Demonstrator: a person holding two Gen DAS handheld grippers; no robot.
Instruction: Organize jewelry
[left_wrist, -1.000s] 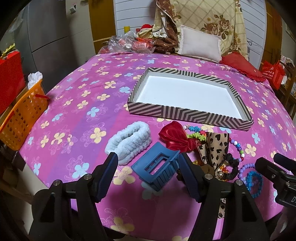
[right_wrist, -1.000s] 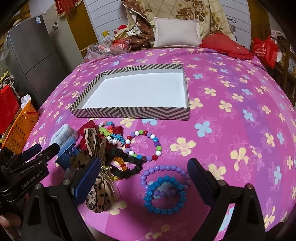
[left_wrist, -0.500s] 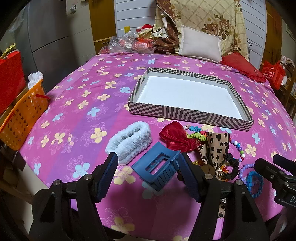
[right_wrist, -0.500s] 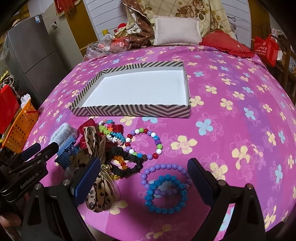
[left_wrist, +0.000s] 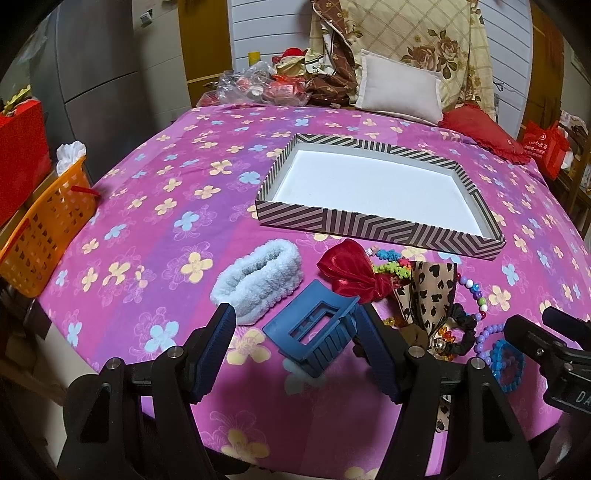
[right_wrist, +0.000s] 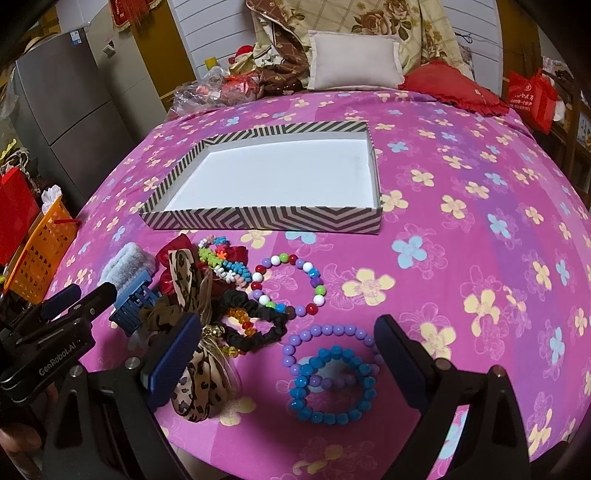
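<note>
Bedspread (left_wrist: 155, 206), pink, flower-printed

Matt plastic hair claw (left_wrist: 314, 334), fluffy cloth scrunchie (left_wrist: 258, 280), glossy beads (right_wrist: 332, 384)

An orange basket (left_wrist: 38, 236) sits at nine o'clock, a beige pillow (left_wrist: 400, 92) at twelve, a red bag (right_wrist: 532, 99) at two.

Tray (left_wrist: 373, 225) on bed (left_wrist: 155, 236), pillow (left_wrist: 400, 92) behind it. Hair clip (left_wrist: 314, 334), scrunchie (left_wrist: 258, 280), bracelets (right_wrist: 328, 376) in front of tray. Basket (left_wrist: 40, 229) left of bed.
</note>
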